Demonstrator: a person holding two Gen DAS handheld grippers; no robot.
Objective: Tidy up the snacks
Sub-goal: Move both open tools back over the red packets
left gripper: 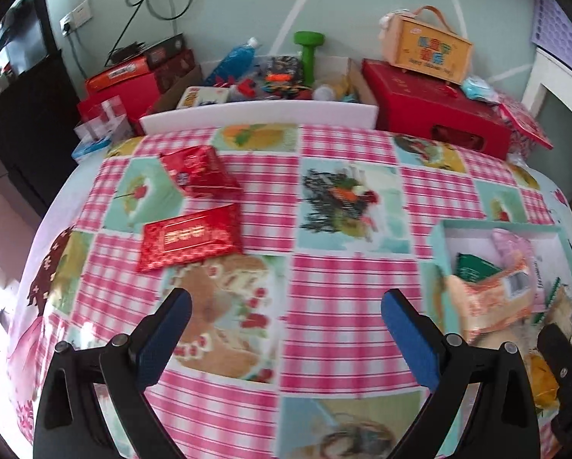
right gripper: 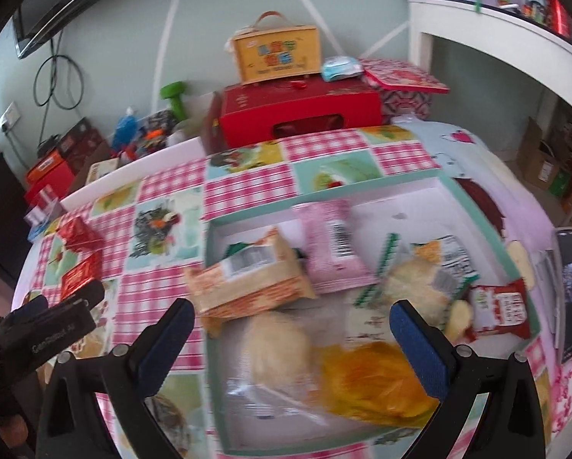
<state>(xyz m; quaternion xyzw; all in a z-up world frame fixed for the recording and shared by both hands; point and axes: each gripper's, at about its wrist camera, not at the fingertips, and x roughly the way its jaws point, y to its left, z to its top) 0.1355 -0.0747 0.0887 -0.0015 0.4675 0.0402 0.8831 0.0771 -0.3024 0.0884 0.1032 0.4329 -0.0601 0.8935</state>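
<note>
Currently we are holding our left tongs [left gripper: 286,329] spread wide and empty above the counter [left gripper: 347,252], near two red packets [left gripper: 192,235], right tongs [right gripper: 291,338] gaping empty over snacks [right gripper: 247,279] lying in the box [right gripper: 488,229].

A green dumbbell [left gripper: 308,51] stands beside a blue bottle [left gripper: 237,59] behind the checked tablecloth [left gripper: 347,279].

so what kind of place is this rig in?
Looks like a home, probably a living or dining room: a checked picture tablecloth, gift boxes such as the red box piled against the wall, and a green dumbbell among household clutter.
</note>
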